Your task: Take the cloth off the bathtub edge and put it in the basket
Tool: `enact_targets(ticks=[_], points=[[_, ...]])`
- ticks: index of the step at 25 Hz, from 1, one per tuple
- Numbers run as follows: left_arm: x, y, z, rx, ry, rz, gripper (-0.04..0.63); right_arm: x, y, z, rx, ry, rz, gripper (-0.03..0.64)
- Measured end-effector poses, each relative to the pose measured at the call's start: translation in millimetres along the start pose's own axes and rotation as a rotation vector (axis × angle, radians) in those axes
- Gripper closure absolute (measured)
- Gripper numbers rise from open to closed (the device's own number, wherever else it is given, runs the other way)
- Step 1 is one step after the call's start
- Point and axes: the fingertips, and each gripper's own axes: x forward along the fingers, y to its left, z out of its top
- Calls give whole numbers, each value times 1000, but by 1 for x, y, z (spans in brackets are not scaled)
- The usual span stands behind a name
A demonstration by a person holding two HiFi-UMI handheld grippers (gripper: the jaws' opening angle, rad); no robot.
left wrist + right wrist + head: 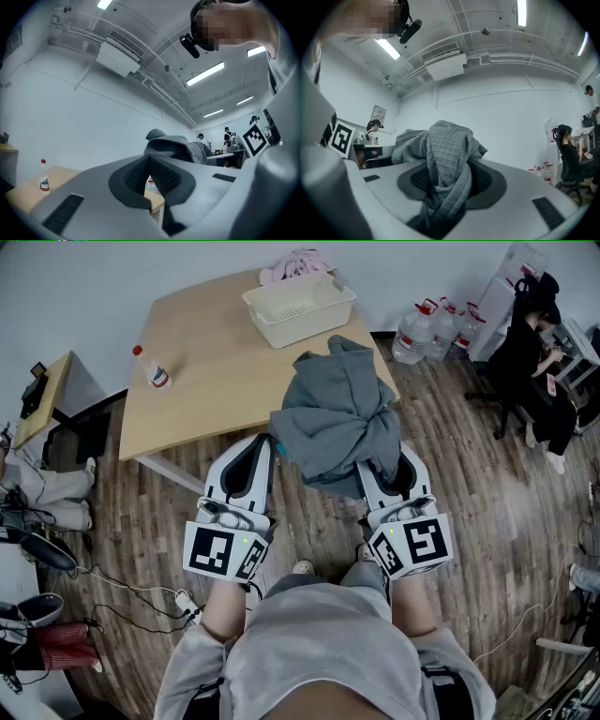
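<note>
Cloth [337, 418]: is being held up clear of the table [206, 381], bunched, over its near right corner. No bathtub edge is being shown.
Cloth to jaws: a thick fold is being pinched between the jaws of the right gripper [450, 180]. The rest is being carried heaped over and ahead of the jaw tips, spilling toward the left gripper.
Right gripper: the jaws are being kept fairly wide apart by the wad of cloth [445, 154], and both pads are being pressed against it.
Left gripper [149, 176]: nothing is being held. The jaw tips seem to be meeting, with only a sliver of gap below them, though this is hard to read at this angle. The cloth is being seen just beyond and to the right of the tips, and no contact is being shown.
Basket [314, 326]: is being left empty on the far side of the table, straight ahead of the cloth and apart from it, its long side running across the head view.
Nearer hand: the right, by which the cloth is already being carried.
Coming move, as judged: the cloth is being lined up for a forward carry over the basket rim, then a release.
</note>
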Motion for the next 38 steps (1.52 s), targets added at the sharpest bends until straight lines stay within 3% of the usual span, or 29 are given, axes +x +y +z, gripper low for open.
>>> enact_targets(ticks=[21, 29, 38], points=[[-28, 17, 13, -22, -48, -41, 598, -13, 38, 11, -37, -31, -71, 442], [-11, 28, 5, -39, -42, -44, 598, 0, 24, 9, -12, -30, -90, 440], [43, 46, -3, -39, -39, -26, 598, 46, -8, 10, -8, -31, -65, 440]])
